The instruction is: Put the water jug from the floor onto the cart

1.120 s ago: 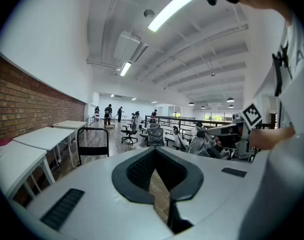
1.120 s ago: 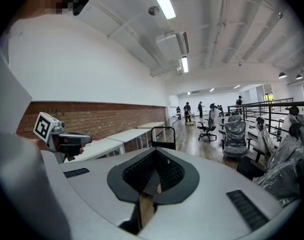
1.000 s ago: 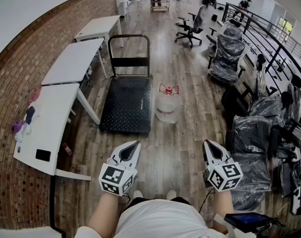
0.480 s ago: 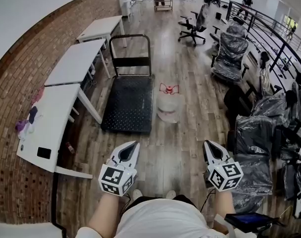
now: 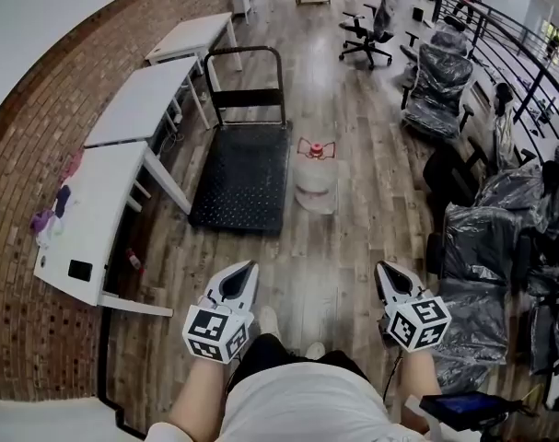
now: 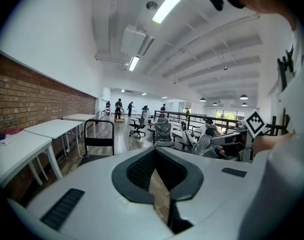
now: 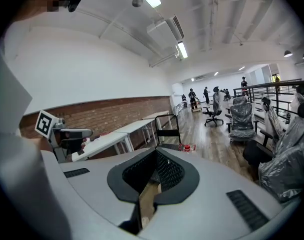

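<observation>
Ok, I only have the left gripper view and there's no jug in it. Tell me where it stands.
Observer: In the head view the water jug stands upright on the floor, close by the cart, on its right side.
Operator: Give me the right tool's state.
Observer: The right tool has its jaws together, with nothing between them.
Operator: Now tell me how I'm lined up.
Observer: The jug is ahead of you, between the lines of the left tool and the right tool. Both are well short of it, with bare floorboards between.
</observation>
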`<state>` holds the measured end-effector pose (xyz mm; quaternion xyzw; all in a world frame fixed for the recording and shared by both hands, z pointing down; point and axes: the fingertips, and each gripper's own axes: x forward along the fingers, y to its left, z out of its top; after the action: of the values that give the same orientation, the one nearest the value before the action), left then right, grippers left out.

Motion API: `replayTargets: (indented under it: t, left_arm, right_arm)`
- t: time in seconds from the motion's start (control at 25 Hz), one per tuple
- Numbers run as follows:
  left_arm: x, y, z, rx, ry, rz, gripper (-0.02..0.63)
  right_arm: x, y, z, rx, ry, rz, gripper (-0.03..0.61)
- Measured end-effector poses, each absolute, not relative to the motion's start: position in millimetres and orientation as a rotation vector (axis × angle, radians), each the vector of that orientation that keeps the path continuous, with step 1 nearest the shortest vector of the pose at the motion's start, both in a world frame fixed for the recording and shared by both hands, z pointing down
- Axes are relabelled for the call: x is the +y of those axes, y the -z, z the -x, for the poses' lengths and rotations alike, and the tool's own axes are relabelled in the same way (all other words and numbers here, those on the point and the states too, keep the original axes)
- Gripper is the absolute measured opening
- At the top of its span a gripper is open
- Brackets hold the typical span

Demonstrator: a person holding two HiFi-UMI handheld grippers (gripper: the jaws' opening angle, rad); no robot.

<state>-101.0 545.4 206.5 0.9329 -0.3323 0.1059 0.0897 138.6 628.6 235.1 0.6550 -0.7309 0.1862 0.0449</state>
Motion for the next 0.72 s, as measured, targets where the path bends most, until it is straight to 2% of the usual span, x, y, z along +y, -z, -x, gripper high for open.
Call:
replayTargets:
  t: [0.28,0.72]
  left_arm:
    - [519,-215,78,-0.941,-0.309,-2.773,-0.002]
    - [405,-211,37,-0.808,-0.223,-2.765,0.000]
  right_arm:
    - [608,-235,-161,-2.188,-0.561,-2.036,0.002]
    - [515,-216,-183,-2.119,-0.528,-2.087,0.002]
